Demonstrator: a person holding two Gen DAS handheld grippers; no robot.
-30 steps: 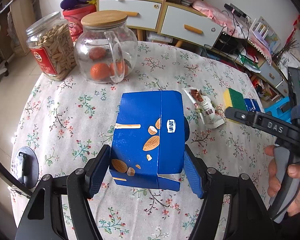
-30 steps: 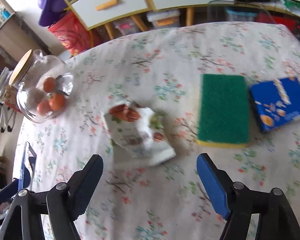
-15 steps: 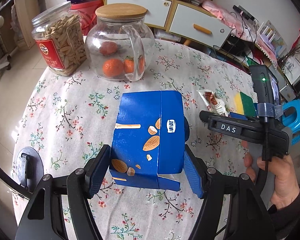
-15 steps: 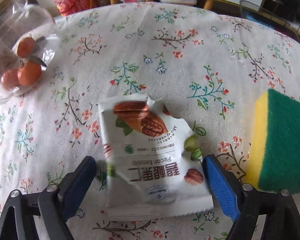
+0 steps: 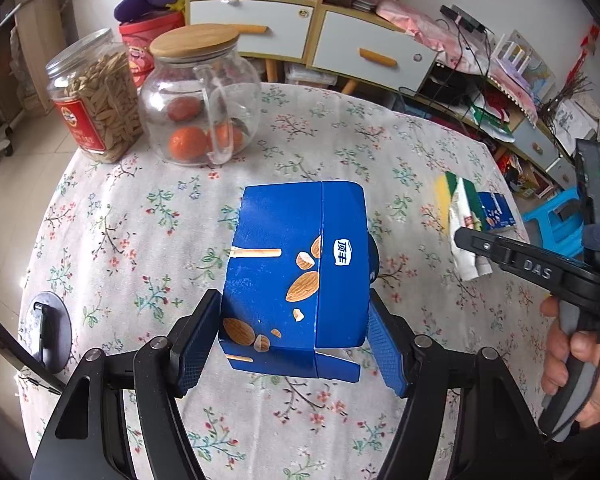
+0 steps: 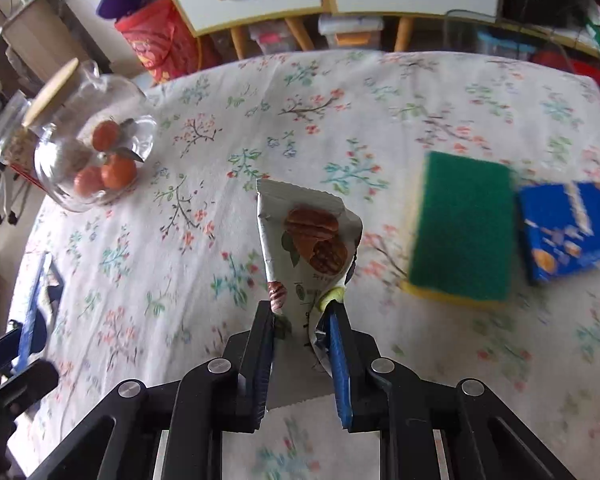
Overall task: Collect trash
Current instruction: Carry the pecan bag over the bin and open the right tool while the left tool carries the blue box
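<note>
My left gripper (image 5: 290, 344) is shut on a blue almond carton (image 5: 296, 272) and holds it above the floral tablecloth (image 5: 140, 240). My right gripper (image 6: 302, 320) is shut on a white pecan snack wrapper (image 6: 308, 240), squeezed narrow and lifted off the cloth. In the left wrist view the wrapper (image 5: 466, 236) hangs from the right gripper's black fingers (image 5: 496, 250) at the right. A small flat blue box (image 6: 568, 232) lies at the right edge of the table.
A green and yellow sponge (image 6: 460, 228) lies beside the small blue box. A glass jug with oranges (image 5: 200, 96) and a jar of seeds (image 5: 96, 100) stand at the far left. Cabinets (image 5: 312, 36) and clutter stand behind the table.
My right gripper has closed on the pecan wrapper and lifted it off the cloth. My left gripper still holds the blue carton, with little movement.
</note>
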